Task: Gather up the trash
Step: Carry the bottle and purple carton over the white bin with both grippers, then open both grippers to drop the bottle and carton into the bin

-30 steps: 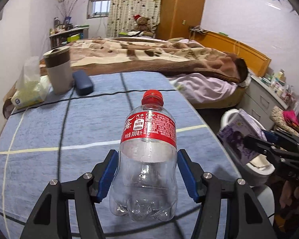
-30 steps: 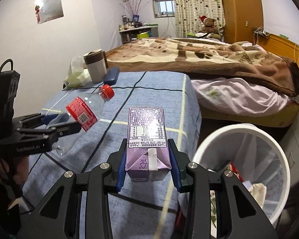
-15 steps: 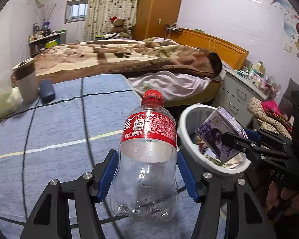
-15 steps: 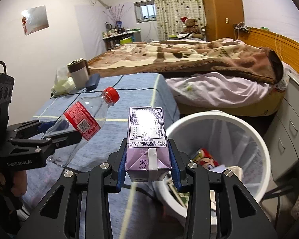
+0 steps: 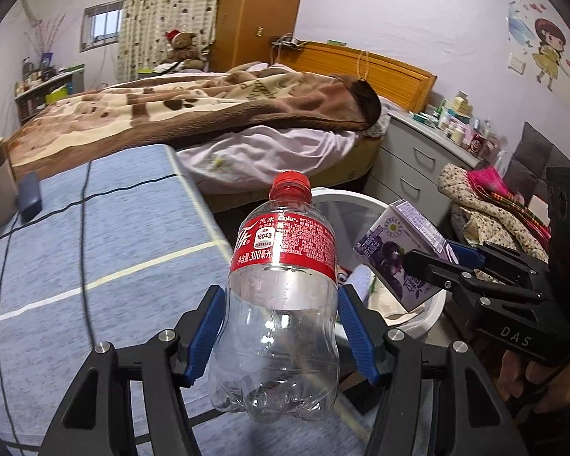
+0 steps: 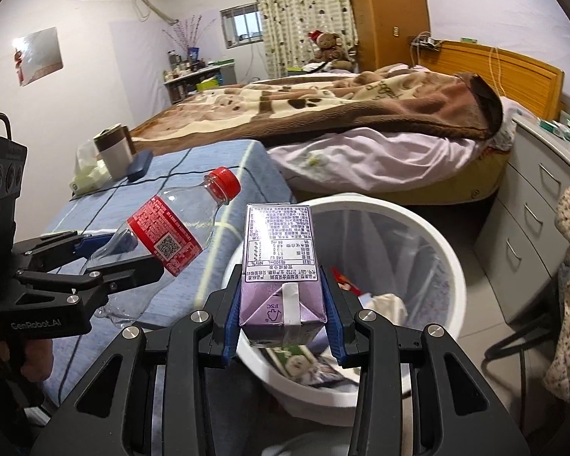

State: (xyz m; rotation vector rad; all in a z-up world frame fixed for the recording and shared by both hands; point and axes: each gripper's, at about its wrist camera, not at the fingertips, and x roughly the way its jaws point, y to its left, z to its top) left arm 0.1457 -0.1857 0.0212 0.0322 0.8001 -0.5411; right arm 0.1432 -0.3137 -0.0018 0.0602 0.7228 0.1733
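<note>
White bin (image 5: 364, 199): near rim and most of contents hidden behind bottle (image 5: 281, 304) and purple carton (image 5: 402, 254) in left wrist view. Carton (image 6: 281, 266) blocks bin's (image 6: 429, 235) near-left wall in right wrist view. Small print on carton illegible. Dresser-top items (image 5: 459, 125) too small to identify. Person's hand (image 5: 543, 380) cut by frame edge.

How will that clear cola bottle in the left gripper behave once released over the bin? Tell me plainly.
The cola bottle looks empty, so it is probably very light and may bounce off the trash in the white bin. Its thin clear wall likely flexes under the left gripper. Round-bodied, it could roll if it lands on the blue tablecloth instead.
</note>
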